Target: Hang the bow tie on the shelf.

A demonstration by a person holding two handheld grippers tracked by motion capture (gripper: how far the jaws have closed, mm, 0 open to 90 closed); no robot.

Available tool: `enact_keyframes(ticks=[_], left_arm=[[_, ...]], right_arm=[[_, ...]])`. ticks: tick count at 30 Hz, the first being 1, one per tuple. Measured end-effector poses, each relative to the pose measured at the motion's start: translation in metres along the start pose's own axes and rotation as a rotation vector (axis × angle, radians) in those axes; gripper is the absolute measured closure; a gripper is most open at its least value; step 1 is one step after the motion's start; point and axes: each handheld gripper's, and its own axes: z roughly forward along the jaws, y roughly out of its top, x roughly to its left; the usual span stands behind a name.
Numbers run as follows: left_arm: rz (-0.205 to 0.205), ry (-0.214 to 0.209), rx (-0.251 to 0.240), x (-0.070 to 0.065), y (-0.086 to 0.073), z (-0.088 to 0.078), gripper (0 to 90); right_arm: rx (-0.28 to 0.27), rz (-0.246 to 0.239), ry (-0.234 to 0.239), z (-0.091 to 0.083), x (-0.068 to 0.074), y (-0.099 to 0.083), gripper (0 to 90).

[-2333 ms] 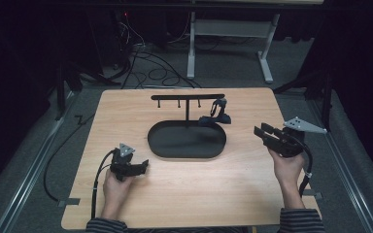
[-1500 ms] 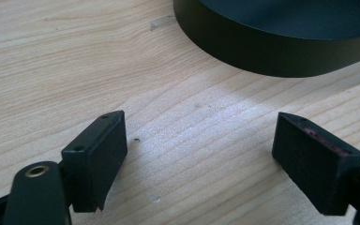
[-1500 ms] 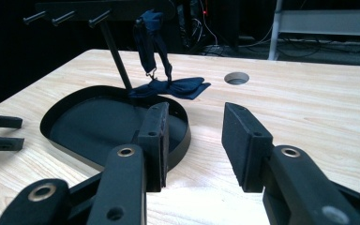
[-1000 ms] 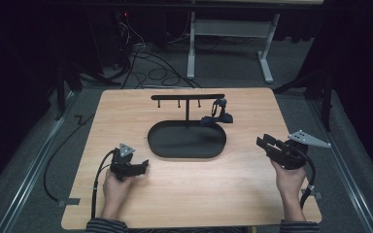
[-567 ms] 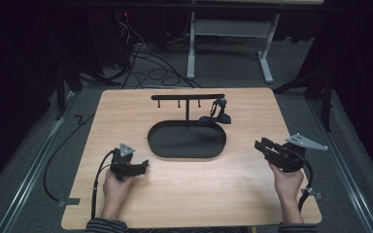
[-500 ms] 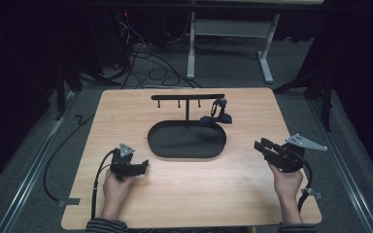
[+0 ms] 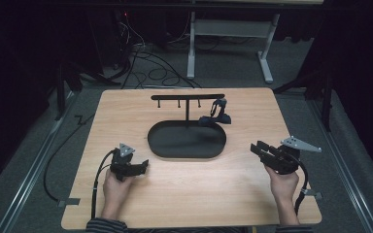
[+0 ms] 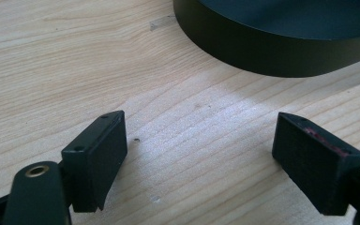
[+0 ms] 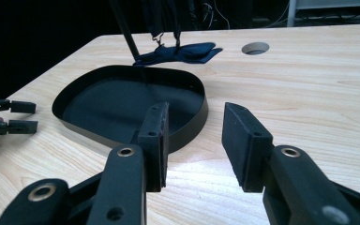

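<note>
Centrally in the high view, the black oval tray [image 7: 187,140] lies on the wooden table [image 7: 126,107], its T-shaped stand [image 7: 188,97] rising behind, with a dark strap [image 7: 216,116] draped at the tray's upper right. Lower left, the left gripper [image 7: 144,165] rests with jaws apart, empty. Lower right, the right gripper [image 7: 258,148] points at the tray, jaws parted on nothing.

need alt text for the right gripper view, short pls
The right claw hangs open and empty just above a light wooden table, aimed at a black oval tray. Behind the tray a thin black stand post rises, with a dark blue strap lying at its foot. The left claw shows at the left edge.
</note>
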Motion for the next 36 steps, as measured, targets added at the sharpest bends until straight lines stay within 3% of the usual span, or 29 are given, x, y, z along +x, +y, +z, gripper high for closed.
enact_keyframes(ticks=[36], left_arm=[[0.000,0.000,0.000,0.000,0.000,0.000,18.7]], right_arm=[[0.090,0.005,0.033,0.035,0.009,-0.024,63.2]])
